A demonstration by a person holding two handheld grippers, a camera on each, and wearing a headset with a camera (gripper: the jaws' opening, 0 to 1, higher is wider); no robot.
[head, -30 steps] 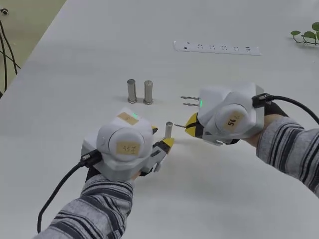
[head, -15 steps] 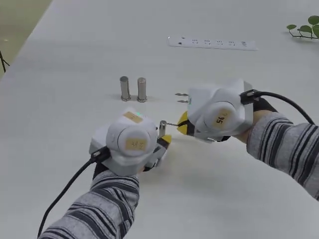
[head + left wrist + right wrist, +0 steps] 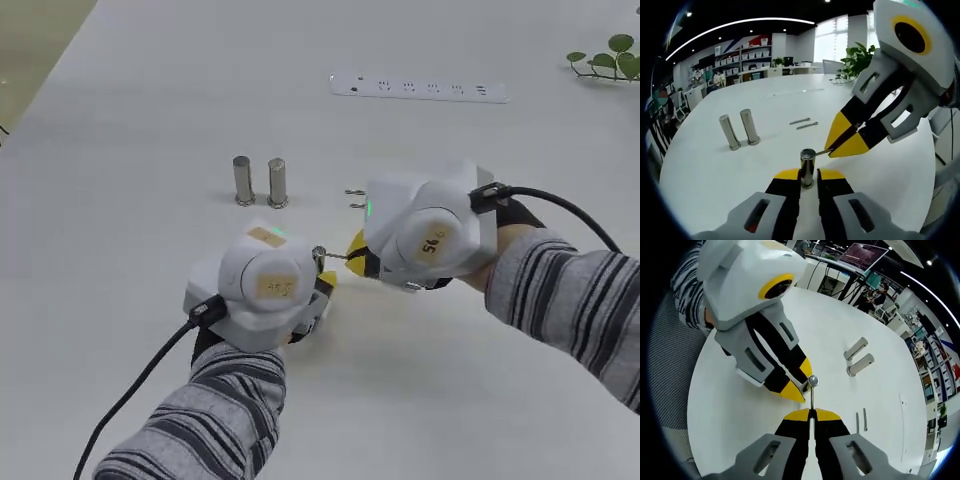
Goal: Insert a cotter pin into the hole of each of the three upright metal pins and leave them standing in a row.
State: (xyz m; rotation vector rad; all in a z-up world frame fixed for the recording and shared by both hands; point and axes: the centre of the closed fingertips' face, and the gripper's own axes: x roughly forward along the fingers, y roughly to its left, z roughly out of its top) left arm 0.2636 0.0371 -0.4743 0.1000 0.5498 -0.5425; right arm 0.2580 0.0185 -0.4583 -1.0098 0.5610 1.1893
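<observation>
Two standing pins [image 3: 243, 180] blocked the far left, loose cotter pins [image 3: 355, 192] sat just beyond the right gripper [image 3: 350, 256], and the table [image 3: 450, 380] lay open near-right.

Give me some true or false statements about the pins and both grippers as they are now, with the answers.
1. The left gripper clamps one metal pin upright. True.
2. The right gripper is empty. False: it pinches a cotter pin, whose tip is at the held pin's top.
3. Two more metal pins stand side by side on the table. True.
4. Three loose cotter pins lie on the table. False: two spare cotter pins lie there.
5. A power strip lies beyond the standing pins. True.
</observation>
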